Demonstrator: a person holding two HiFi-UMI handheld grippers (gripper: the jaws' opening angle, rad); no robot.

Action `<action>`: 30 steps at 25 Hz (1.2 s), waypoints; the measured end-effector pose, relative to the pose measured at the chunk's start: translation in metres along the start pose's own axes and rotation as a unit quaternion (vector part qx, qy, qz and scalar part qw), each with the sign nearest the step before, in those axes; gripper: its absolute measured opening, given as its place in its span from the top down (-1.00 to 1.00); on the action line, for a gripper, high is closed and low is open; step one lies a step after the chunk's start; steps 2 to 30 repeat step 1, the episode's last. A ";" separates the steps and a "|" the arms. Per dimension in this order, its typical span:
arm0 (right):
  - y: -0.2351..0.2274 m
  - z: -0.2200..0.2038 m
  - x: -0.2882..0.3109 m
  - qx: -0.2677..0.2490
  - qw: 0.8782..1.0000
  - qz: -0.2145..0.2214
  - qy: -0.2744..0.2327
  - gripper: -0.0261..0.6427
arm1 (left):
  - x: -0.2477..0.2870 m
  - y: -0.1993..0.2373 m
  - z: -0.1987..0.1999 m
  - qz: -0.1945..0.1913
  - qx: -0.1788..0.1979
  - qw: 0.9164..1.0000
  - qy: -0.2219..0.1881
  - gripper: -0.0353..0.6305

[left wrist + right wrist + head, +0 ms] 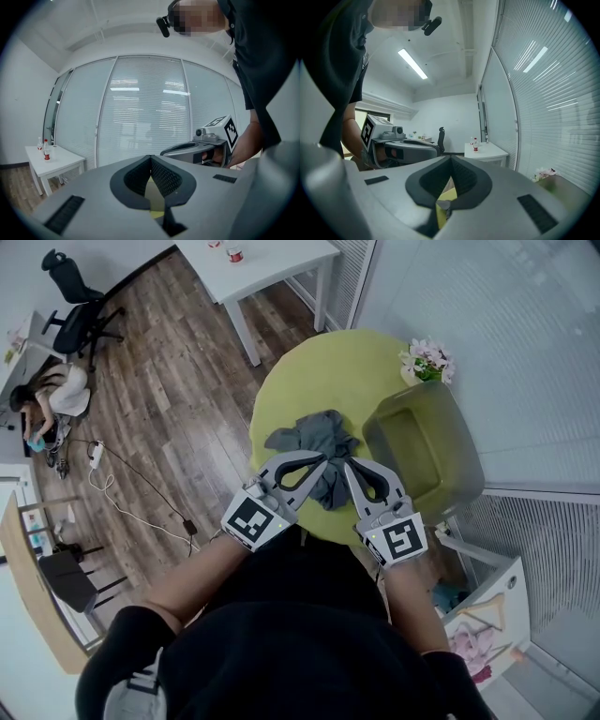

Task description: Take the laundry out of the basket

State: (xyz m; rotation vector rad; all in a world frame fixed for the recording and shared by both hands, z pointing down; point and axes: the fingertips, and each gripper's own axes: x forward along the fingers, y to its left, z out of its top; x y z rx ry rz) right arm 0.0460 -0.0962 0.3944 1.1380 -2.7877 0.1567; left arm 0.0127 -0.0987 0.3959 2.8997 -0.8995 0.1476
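A crumpled grey garment lies on the round yellow-green table, outside the olive-green basket that stands at the table's right side. The basket's inside looks empty. My left gripper and right gripper are held side by side over the near edge of the garment, tips close together. In the left gripper view the left gripper's jaws meet with nothing between them, and the right gripper shows beside it. In the right gripper view the right gripper's jaws are likewise closed on nothing.
A pot of pink flowers stands on the table behind the basket. A white table is further back, an office chair and a seated person at far left. Cables lie on the wood floor. A box with hangers sits at lower right.
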 end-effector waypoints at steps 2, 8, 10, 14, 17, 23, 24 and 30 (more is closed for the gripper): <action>0.000 -0.001 0.001 0.001 1.000 0.000 0.001 0.85 | 0.001 -0.001 0.000 0.001 0.001 1.000 -0.005 0.87; 0.000 -0.001 0.001 0.001 1.000 0.000 0.001 0.85 | 0.001 -0.001 0.000 0.001 0.001 1.000 -0.005 0.87; 0.000 -0.001 0.001 0.001 1.000 0.000 0.001 0.85 | 0.001 -0.001 0.000 0.001 0.001 1.000 -0.005 0.87; 0.000 -0.001 0.001 0.001 1.000 0.000 0.001 0.85 | 0.001 -0.001 0.000 0.001 0.001 1.000 -0.005 0.87; 0.000 -0.001 0.001 0.001 1.000 0.000 0.001 0.85 | 0.001 -0.001 0.000 0.001 0.001 1.000 -0.005 0.87; 0.000 -0.001 0.001 0.001 1.000 0.000 0.001 0.85 | 0.001 -0.001 0.000 0.001 0.001 1.000 -0.005 0.87; 0.000 -0.001 0.001 0.001 1.000 0.000 0.001 0.85 | 0.001 -0.001 0.000 0.001 0.001 1.000 -0.005 0.87; 0.000 -0.001 0.001 0.001 1.000 0.000 0.001 0.85 | 0.001 -0.001 0.000 0.001 0.001 1.000 -0.005 0.87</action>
